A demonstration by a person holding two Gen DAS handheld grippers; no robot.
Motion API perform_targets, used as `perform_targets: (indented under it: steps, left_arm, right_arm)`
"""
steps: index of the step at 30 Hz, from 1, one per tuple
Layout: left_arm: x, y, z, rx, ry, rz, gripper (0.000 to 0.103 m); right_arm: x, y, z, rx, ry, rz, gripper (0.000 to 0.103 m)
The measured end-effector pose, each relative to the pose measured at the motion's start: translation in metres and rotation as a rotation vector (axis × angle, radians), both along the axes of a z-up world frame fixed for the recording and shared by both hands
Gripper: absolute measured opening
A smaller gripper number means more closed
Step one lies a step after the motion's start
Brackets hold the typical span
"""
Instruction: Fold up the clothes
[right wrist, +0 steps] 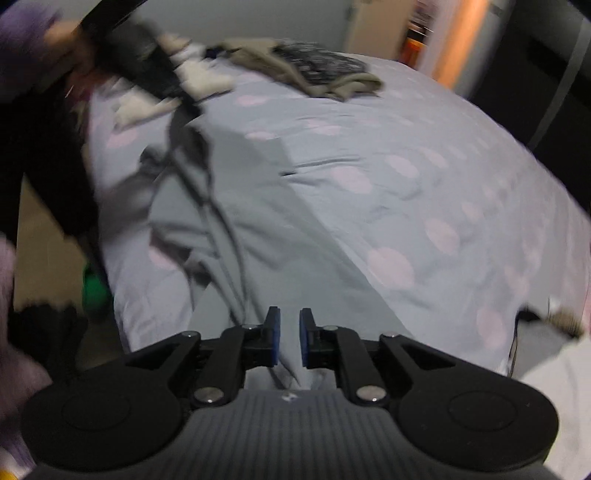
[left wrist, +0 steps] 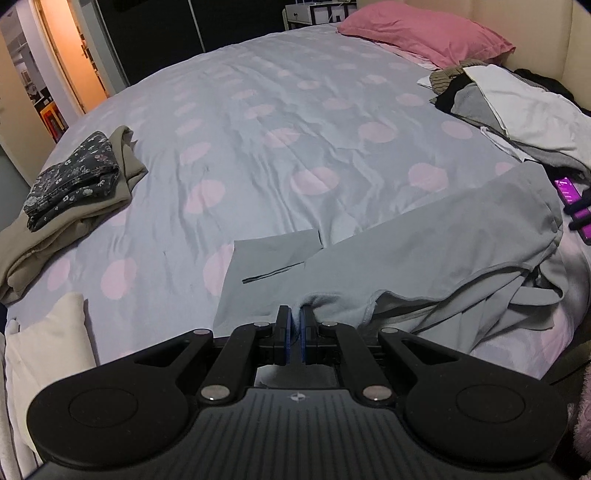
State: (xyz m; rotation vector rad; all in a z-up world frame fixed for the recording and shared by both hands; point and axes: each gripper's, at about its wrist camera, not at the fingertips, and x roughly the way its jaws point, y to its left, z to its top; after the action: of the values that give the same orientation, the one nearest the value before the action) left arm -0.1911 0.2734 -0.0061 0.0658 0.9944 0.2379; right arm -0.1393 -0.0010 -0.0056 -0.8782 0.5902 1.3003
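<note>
Pinching a fold of the grey garment [left wrist: 424,236] between nearly closed blue pads, my left gripper [left wrist: 294,317] holds the cloth at the near edge of the bed [left wrist: 258,110]. My right gripper [right wrist: 289,325] stands over another stretch of the same garment [right wrist: 258,206], its jaws a narrow gap apart with grey cloth running up between the pads; the blurred view does not show whether they actually grip it. Beyond the left jaws, the garment spreads rightward across the dotted lilac duvet, one flat end lying just ahead, the rest bunched toward the bed's right side. Farther left, a folded floral piece [left wrist: 74,177] sits on top of folded beige clothing [left wrist: 74,221]. At far right lies a heap of unfolded clothes [left wrist: 517,107] in white, grey and black, a pink pillow [left wrist: 424,33] behind it. A lit phone [left wrist: 567,190] rests near the garment's right end.
</note>
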Motion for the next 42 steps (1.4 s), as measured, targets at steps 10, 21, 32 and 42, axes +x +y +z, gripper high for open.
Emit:
perform_targets:
  steps: [10,21,32,42]
  left_arm:
    - [-0.005,0.003,0.000,-0.007,-0.014,0.011,0.003]
    - [-0.005,0.003,-0.002,-0.005,-0.019,0.006,0.003]
    - [-0.006,0.003,-0.003,0.002,-0.015,0.014,0.003]
    - [-0.006,0.001,-0.004,0.010,-0.012,0.012,0.003]
  right_arm:
    - [-0.044,0.017,-0.060,-0.222,-0.361,0.286,0.015]
    - [-0.045,0.028,-0.087,-0.291,-0.504,0.379,0.009]
    - [-0.061,0.018,-0.060,-0.183,-0.342,0.394,0.006]
    - [-0.062,0.014,-0.067,-0.208,-0.415,0.391,0.035]
